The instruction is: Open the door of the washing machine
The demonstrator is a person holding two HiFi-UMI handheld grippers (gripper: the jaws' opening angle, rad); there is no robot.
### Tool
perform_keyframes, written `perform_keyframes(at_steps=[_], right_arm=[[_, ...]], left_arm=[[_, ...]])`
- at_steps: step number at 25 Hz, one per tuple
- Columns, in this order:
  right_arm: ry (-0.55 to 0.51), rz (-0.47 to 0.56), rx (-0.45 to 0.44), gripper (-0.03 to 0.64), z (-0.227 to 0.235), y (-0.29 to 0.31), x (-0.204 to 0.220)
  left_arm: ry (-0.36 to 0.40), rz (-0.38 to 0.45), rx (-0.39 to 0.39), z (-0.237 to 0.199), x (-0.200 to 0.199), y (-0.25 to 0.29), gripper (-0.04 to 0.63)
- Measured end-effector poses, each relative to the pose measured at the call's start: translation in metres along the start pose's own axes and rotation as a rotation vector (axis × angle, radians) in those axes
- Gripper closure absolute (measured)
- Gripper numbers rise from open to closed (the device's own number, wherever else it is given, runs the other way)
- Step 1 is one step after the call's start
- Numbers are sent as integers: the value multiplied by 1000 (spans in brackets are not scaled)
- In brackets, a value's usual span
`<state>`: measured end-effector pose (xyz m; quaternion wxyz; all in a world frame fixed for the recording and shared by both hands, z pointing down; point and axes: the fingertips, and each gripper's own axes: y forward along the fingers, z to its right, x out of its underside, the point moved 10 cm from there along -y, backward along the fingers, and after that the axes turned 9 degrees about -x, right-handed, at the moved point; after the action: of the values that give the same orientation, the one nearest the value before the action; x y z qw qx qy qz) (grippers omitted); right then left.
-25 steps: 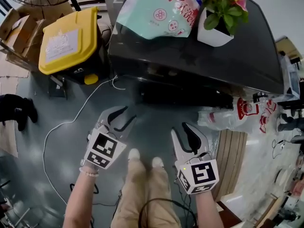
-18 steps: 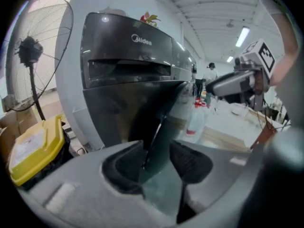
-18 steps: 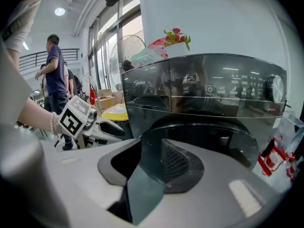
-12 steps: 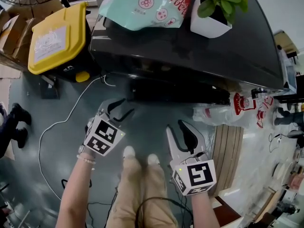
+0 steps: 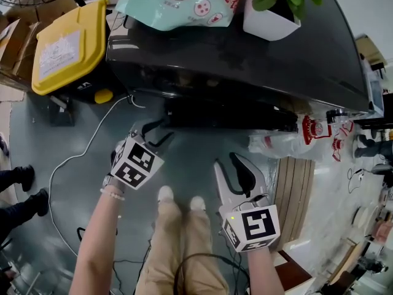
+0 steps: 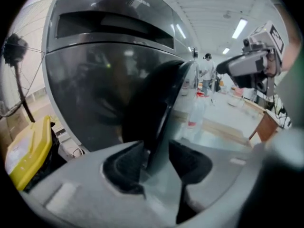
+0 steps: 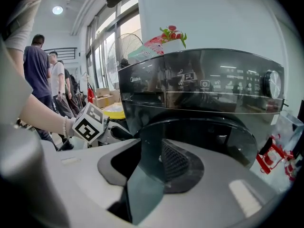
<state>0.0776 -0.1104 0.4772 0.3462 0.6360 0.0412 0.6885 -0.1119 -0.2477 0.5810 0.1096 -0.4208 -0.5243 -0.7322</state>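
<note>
The dark grey washing machine (image 5: pixel 245 60) fills the top of the head view. Its round door (image 5: pixel 233 123) juts from the front and looks a little ajar. My left gripper (image 5: pixel 153 135) hovers by the door's left end. In the left gripper view the door's edge (image 6: pixel 159 99) stands just beyond the gap of the left gripper (image 6: pixel 147 151). Its jaws are closing and the pads touch nothing. My right gripper (image 5: pixel 233 165) hangs lower, short of the door, its jaws apart and empty. The right gripper view shows the door (image 7: pixel 223 137) past the right gripper (image 7: pixel 152 151).
A yellow-lidded bin (image 5: pixel 67 45) stands left of the machine, with a white cable (image 5: pixel 80 158) across the floor. A detergent bag (image 5: pixel 178 2) and a potted plant (image 5: pixel 273 8) sit on top. A plastic bag (image 5: pixel 288 143) and wooden slats (image 5: pixel 295 195) lie at the right.
My left gripper has sunk and moved in toward the door's left end. The right gripper has stayed where it was.
</note>
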Motion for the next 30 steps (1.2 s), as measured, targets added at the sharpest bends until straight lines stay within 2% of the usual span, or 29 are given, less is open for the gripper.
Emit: perform_keyframes(at_steps=[12, 20, 30], right_arm=[[37, -9, 9, 499, 5, -4, 10], [45, -7, 5, 499, 3, -4, 12], [57, -2, 9, 499, 2, -10, 15]], left_arm=[[-4, 8, 37, 2, -5, 10, 486], [49, -18, 34, 6, -4, 8, 503], [28, -39, 39, 11, -3, 5, 503]])
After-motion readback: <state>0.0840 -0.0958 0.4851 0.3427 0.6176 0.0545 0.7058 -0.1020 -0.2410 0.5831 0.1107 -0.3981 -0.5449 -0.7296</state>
